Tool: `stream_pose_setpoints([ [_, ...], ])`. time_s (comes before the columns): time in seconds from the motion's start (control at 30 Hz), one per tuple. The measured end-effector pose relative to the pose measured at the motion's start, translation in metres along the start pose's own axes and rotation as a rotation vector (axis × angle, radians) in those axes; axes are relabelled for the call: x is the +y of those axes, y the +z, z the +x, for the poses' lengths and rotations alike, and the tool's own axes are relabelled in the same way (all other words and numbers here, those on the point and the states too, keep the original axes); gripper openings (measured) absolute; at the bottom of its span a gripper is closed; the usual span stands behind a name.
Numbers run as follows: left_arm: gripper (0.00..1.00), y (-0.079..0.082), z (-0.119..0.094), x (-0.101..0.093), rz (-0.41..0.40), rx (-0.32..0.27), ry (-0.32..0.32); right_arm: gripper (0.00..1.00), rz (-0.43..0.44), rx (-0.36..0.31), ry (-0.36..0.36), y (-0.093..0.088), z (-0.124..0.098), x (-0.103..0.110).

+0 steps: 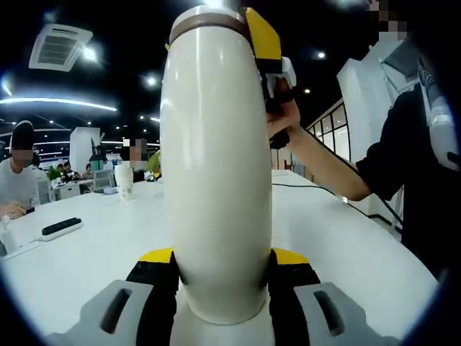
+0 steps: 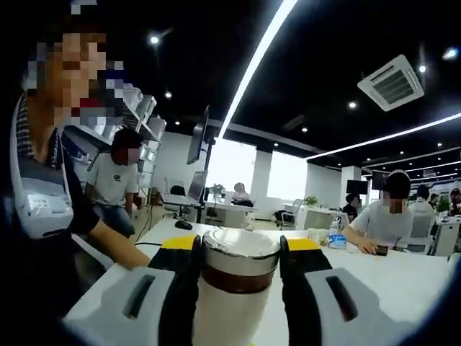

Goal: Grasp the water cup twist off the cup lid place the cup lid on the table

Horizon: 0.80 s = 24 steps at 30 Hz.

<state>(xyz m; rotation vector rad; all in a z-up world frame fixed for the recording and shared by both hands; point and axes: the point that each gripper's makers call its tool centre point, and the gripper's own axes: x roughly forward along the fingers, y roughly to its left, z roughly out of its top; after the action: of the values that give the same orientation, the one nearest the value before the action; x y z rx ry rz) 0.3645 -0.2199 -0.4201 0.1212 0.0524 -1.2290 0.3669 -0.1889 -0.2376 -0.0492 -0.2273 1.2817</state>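
Left tongs (image 1: pixel 223 263) around cup (image 1: pixel 220 166), base hidden.

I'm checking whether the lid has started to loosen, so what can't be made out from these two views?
- Left gripper view: the top of the cup lid is cut off by the edge; the right gripper covers its right side.
- Right gripper view: the water cup body is hidden between the jaws and cut off below.
- Any thread gap under the lid: too small to tell.
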Motion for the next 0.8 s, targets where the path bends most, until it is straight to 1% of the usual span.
stream_pose_setpoints([
  [0.03,0.5,0.0,0.0,0.0,0.003,0.0,-0.001,0.47,0.013,0.01,-0.028,-0.001,-0.001,0.0],
  [0.07,0.5,0.0,0.0,-0.001,0.006,-0.001,-0.001,0.49,0.013,0.013,-0.051,-0.001,-0.002,0.001],
  [0.13,0.5,0.0,0.0,0.0,0.004,0.0,-0.001,0.57,0.029,-0.008,-0.108,0.004,-0.004,0.003],
  [0.17,0.5,0.0,0.0,0.001,0.004,0.0,-0.001,0.61,0.043,-0.017,-0.147,0.006,-0.005,0.004],
  [0.2,0.5,0.0,0.0,0.001,0.006,-0.001,-0.001,0.62,0.05,-0.018,-0.215,0.008,-0.006,0.004],
  [0.27,0.5,0.0,0.0,0.001,0.005,0.0,-0.001,0.62,0.012,-0.019,-0.326,0.01,-0.009,0.004],
  [0.33,0.5,0.0,0.0,0.001,0.005,0.001,0.0,0.61,-0.014,-0.037,-0.427,0.014,-0.01,0.007],
  [0.37,0.5,0.0,0.0,0.001,0.006,0.001,0.001,0.6,-0.025,-0.028,-0.454,0.013,-0.011,0.009],
  [0.43,0.5,0.0,0.0,0.001,0.006,0.001,0.001,0.59,-0.083,-0.001,-0.525,0.011,-0.011,0.011],
  [0.47,0.5,0.0,0.0,0.001,0.006,0.002,0.002,0.59,-0.104,-0.001,-0.562,0.012,-0.012,0.01],
  [0.57,0.5,0.0,-0.001,0.001,0.006,0.002,0.003,0.59,-0.11,0.003,-0.619,0.011,-0.013,0.004],
  [0.63,0.5,0.0,-0.001,0.001,0.006,0.003,0.004,0.58,-0.092,0.024,-0.644,0.005,-0.014,-0.005],
  [0.73,0.5,-0.001,-0.001,0.0,0.007,0.003,0.004,0.56,-0.078,0.05,-0.647,-0.004,-0.013,-0.013],
  [0.8,0.5,-0.001,-0.001,0.0,0.007,0.004,0.004,0.55,-0.056,0.045,-0.632,-0.006,-0.011,-0.014],
])
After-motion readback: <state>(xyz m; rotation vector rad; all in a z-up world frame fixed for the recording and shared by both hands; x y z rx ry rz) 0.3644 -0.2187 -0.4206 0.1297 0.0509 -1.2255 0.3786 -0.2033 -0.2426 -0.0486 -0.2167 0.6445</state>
